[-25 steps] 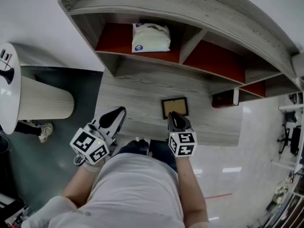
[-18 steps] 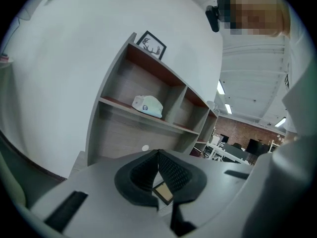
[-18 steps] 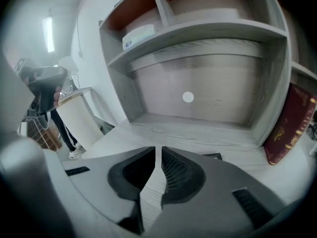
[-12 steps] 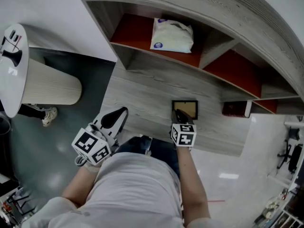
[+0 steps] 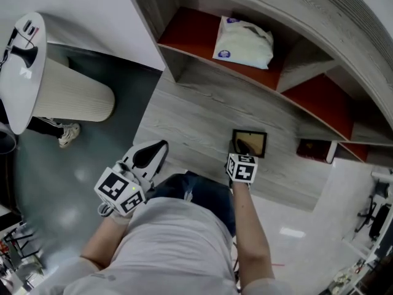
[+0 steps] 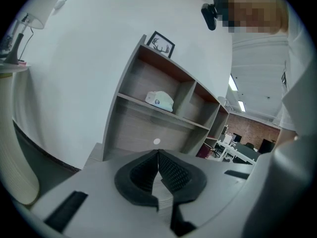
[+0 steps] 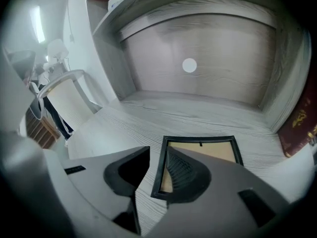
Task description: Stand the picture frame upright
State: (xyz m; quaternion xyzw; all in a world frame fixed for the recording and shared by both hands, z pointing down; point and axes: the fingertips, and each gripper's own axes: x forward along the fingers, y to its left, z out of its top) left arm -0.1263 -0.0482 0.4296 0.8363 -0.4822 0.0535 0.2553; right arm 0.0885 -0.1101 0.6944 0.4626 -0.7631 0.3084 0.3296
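Note:
The picture frame (image 5: pixel 253 141) lies flat on the grey wooden desk (image 5: pixel 190 115), black rim around a brown backing that faces up. My right gripper (image 5: pixel 238 146) hangs low over its near left corner. In the right gripper view the frame (image 7: pixel 214 150) fills the lower middle, and the right gripper (image 7: pixel 157 153) is open with the frame's left rim in the gap between its jaws; the right jaw covers part of the backing. My left gripper (image 5: pixel 158 147) stays off to the left at the desk's front edge, and in its own view the left gripper (image 6: pixel 158 153) is shut on nothing.
A shelf unit with red back panels stands behind the desk, holding a white bag (image 5: pixel 244 42). A dark red book (image 5: pixel 313 149) sits right of the frame. A small antler picture (image 6: pixel 161 44) stands on top of the shelves. A round white table (image 5: pixel 24 72) is at far left.
My right gripper has come down from above the desk's front edge onto the frame's near left corner. The left gripper has barely shifted and is still shut.

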